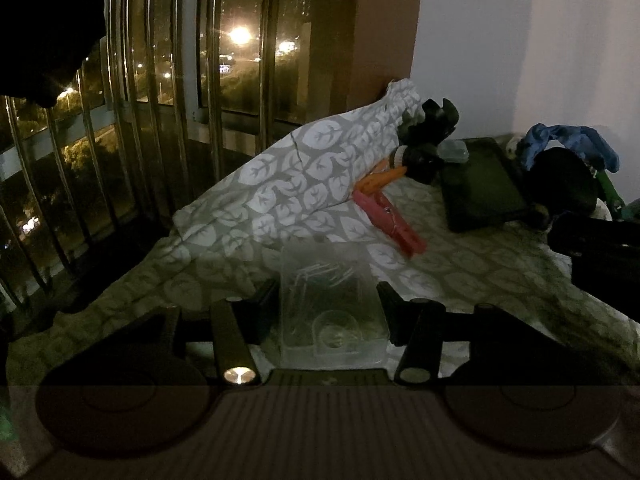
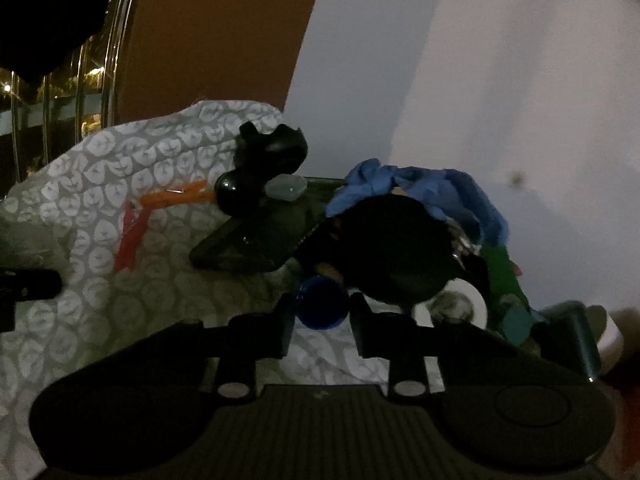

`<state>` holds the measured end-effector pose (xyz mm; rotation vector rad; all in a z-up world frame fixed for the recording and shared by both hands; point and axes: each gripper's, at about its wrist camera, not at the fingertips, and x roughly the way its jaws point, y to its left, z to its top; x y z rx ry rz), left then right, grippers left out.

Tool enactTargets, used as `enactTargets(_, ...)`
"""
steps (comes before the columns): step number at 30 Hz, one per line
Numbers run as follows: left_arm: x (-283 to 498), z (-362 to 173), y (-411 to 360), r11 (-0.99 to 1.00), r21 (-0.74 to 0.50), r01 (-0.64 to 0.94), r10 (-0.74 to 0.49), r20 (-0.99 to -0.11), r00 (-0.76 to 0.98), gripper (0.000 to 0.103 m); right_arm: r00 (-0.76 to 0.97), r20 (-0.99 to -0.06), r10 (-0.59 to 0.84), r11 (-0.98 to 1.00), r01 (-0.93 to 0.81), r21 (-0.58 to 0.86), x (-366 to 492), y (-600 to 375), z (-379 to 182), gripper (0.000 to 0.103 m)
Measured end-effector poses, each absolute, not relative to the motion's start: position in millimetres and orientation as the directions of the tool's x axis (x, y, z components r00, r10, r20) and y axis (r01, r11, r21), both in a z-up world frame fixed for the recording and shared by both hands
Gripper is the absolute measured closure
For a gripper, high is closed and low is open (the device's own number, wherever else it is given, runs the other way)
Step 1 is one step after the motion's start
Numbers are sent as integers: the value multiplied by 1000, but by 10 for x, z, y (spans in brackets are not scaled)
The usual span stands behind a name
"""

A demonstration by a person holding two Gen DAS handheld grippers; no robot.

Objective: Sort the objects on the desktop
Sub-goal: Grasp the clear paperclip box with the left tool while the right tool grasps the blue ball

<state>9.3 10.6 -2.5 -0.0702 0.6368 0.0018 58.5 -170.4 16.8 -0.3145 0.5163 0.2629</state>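
Observation:
My left gripper (image 1: 328,292) is shut on a clear plastic box (image 1: 332,316) of paper clips, its two fingers pressing the box's sides above the leaf-patterned cloth (image 1: 280,184). In the right wrist view my right gripper (image 2: 322,300) is shut on a small round blue thing (image 2: 322,314), just in front of the pile. A red clothespin (image 1: 388,220) and an orange clothespin (image 1: 384,178) lie on the cloth beyond the box. They also show at the left of the right view, the red clothespin (image 2: 130,240) below the orange clothespin (image 2: 176,198).
A dark tray (image 1: 480,192) lies at the right, with a black figure (image 1: 428,140) and a small clear container (image 1: 454,152) at its far end. A blue cloth (image 2: 420,188), a black round thing (image 2: 392,248) and a white tape roll (image 2: 476,300) crowd the right. Window bars (image 1: 120,120) stand left.

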Motion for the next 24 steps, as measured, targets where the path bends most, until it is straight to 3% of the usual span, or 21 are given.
enactTargets(24, -323, 302, -304, 996, -35, 88, -93, -515, 852, 51, 896, -422, 137, 959, -227, -170, -197, -2159, 540, 76)
